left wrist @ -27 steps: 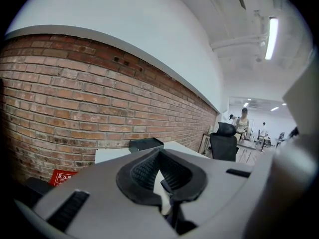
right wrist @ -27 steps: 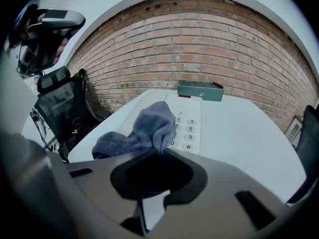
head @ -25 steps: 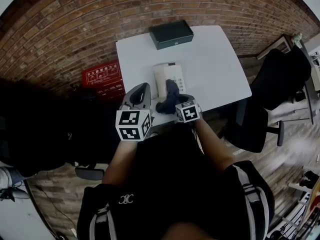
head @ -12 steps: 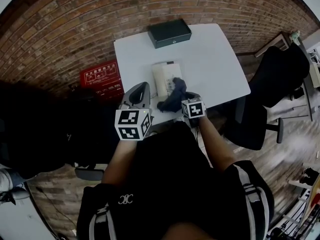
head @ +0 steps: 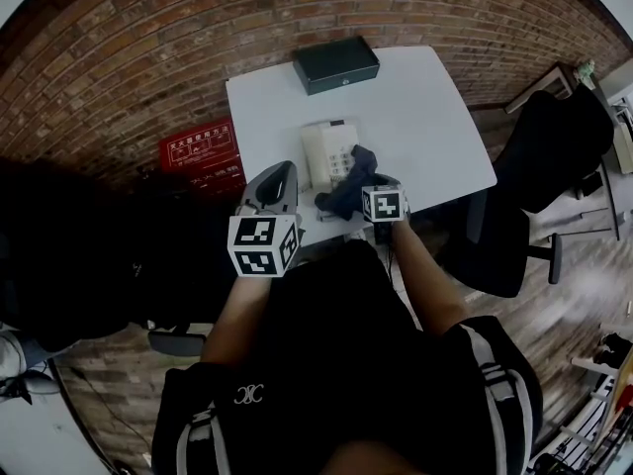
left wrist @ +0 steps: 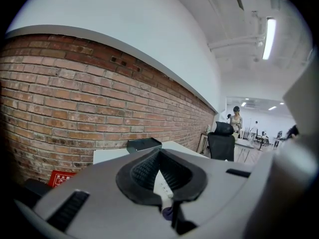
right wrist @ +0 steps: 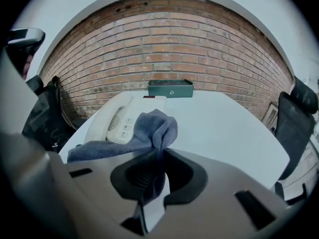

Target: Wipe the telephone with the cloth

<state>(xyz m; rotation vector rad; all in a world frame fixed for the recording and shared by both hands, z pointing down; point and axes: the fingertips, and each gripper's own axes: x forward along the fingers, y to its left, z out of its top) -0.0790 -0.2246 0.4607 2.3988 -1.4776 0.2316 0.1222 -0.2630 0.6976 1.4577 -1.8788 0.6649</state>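
**Cloth pressed on a desk telephone, held by the right gripper**

A pale desk telephone lies on the near half of a white table, with its handset along the left side and its keypad to the right. A blue-grey cloth is bunched over the phone's near right part and touches the keypad. A flatter tail of the cloth spreads to the left at the phone's near end.

The right gripper holds this cloth. Its jaws are closed on a fold of the fabric, which rises in a peak just beyond the tips. The gripper reaches in from the near edge of the table.

The left gripper is over the near left part of the table, just left of the telephone and apart from both phone and cloth. Its jaws are pressed together with nothing between them.

A dark rectangular box sits at the far edge of the table, well apart from the phone. A brick wall runs behind the table. A red box with pale print sits low by the wall, left of the table. A black office chair stands to the right of the table. In the left gripper view, a person stands far off in a bright room beyond the chair.
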